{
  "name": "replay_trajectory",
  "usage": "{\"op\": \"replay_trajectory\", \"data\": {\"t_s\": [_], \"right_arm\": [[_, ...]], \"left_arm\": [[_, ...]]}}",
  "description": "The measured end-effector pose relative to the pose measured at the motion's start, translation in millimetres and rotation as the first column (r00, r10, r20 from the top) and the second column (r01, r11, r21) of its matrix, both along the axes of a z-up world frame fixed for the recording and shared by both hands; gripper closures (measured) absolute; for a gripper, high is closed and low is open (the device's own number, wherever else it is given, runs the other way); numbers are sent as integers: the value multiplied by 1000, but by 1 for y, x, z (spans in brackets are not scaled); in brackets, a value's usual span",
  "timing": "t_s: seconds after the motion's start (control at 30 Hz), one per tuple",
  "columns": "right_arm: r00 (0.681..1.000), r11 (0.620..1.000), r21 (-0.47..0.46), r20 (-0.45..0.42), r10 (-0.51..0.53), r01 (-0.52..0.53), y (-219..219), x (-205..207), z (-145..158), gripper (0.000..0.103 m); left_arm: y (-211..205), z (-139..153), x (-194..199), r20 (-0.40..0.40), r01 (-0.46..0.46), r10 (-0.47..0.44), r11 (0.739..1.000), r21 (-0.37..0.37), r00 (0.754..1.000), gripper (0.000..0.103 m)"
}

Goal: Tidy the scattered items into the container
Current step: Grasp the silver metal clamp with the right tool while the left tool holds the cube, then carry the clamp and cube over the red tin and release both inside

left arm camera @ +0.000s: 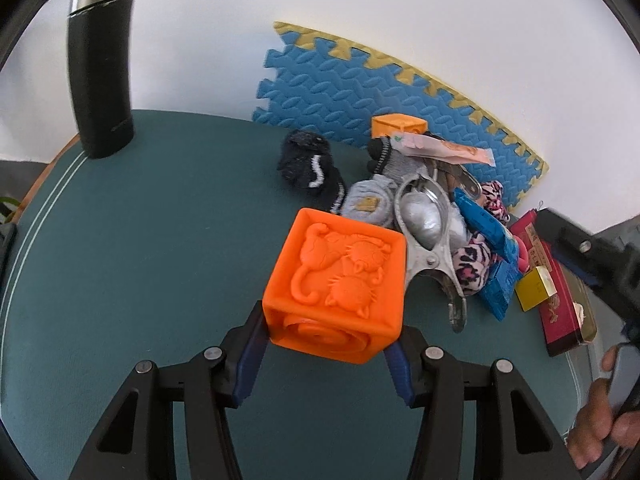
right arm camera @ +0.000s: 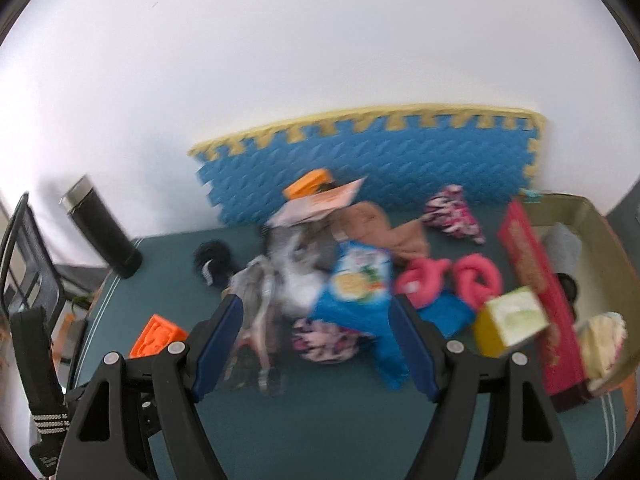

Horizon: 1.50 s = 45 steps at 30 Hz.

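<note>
Nearest the left wrist camera, the left gripper [left arm camera: 332, 340] is clamped on an orange toy block [left arm camera: 336, 284] with cats in relief on its top face, one blue finger pad [left arm camera: 250, 356] on each lower side. It holds the block above the green table [left arm camera: 140, 240], just near of the pile. Beyond the block lie a metal squeezer [left arm camera: 426, 236], a grey sock [left arm camera: 370, 202], a black sock [left arm camera: 310, 168] further left, a blue snack bag [left arm camera: 488, 248] and a pink patterned cloth [left arm camera: 476, 264]. A second orange block [left arm camera: 398, 126] sits at the far side of the pile against a blue foam mat [left arm camera: 360, 96] leaning on the wall. A black flask [left arm camera: 100, 76] stands upright at the far left. A yellow box [left arm camera: 536, 288] leans against a red box [left arm camera: 560, 292] at the right, where a hand [left arm camera: 600, 420] grips the other tool.

From the blurred right wrist view, the right gripper [right arm camera: 316, 336] hangs wide apart with nothing between its fingers, above the snack bag. The cardboard container [right arm camera: 612, 240] sits at the far right, with the red box propped on its left wall and a few things inside. Pink slippers [right arm camera: 452, 280] lie just left of it.
</note>
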State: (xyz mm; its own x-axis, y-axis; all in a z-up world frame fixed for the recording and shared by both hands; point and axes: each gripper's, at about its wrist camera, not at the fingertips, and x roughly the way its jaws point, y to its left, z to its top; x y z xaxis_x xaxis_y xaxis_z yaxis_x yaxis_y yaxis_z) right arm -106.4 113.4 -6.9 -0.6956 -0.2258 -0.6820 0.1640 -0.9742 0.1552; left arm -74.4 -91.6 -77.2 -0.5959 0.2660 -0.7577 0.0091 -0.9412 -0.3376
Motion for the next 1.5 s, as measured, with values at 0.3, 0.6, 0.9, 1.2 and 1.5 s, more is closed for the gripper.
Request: {"op": "replay_trajectory", "data": {"t_s": [0.3,0.6,0.9,1.2,1.5], "right_arm": [[992,991,91,87,89,-97,-59,-21,-49,25],[989,967,240,139,56,-88,-72,-54,-82,57],[990,982,154,98,100,-114,-59,-35,-56,60],[995,996,23,-52,-84,85,21,0,14,60],[906,909,9,-85,-415,417,167,21,36,60]], "left_arm": [[-39,4,17,-12,-73,73,997,6,997,48],[-52,-1,21,2,-102,102,995,13,995,48],[-39,1,22,2,-85,85,996,-6,996,48],[-12,13,21,-6,-39,38,999,-37,999,48],[38,24,21,-8,52,-53,995,-85,999,48]]}}
